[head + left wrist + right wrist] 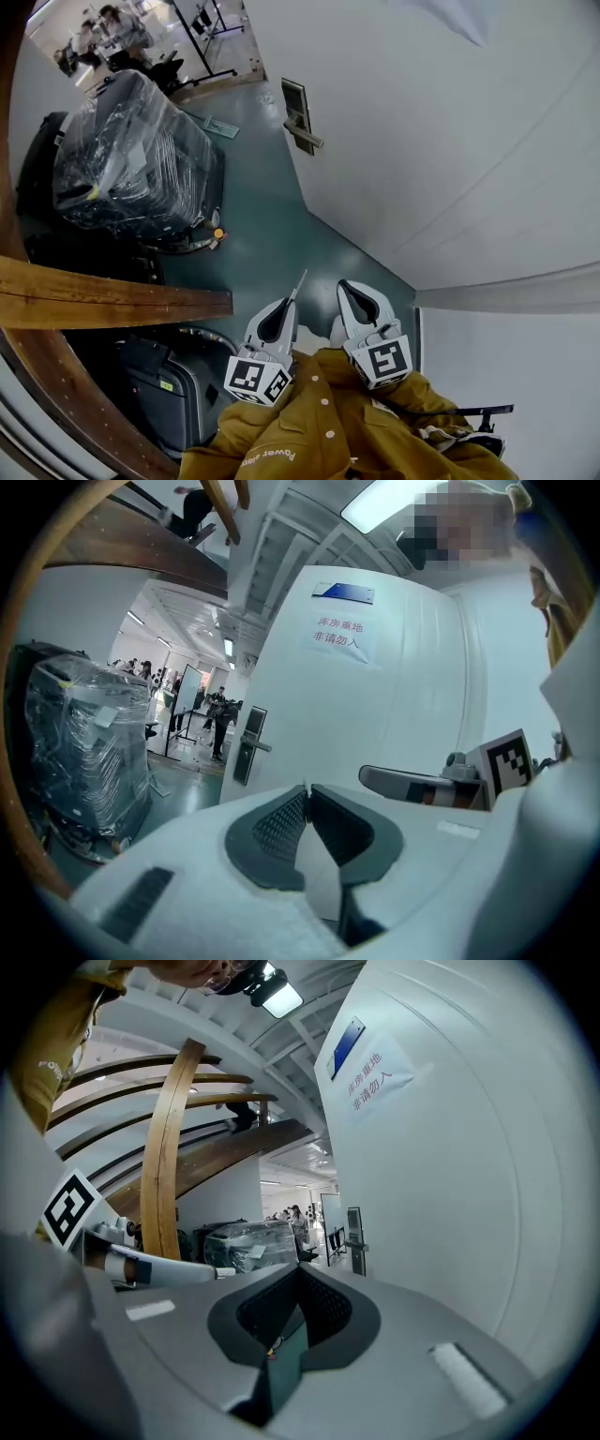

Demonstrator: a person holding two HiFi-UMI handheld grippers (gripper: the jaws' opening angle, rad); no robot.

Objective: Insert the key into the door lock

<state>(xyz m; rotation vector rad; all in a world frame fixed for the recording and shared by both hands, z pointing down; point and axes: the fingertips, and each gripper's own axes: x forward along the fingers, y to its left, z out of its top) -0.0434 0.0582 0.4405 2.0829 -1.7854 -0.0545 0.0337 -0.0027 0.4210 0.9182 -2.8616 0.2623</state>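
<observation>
The door lock, a dark plate with a metal lever handle, sits on the white door far ahead of both grippers. It also shows in the left gripper view as the door lock and in the right gripper view as the door lock. My left gripper is shut on a thin silver key that sticks out past its tips toward the lock. In its own view the left gripper has its pads pressed together. My right gripper is beside it, and in its own view the right gripper is shut and holds nothing.
A dark machine wrapped in plastic film stands on the green floor to the left. A wooden beam crosses the left foreground above a grey case. A paper sign hangs on the door. People stand far back.
</observation>
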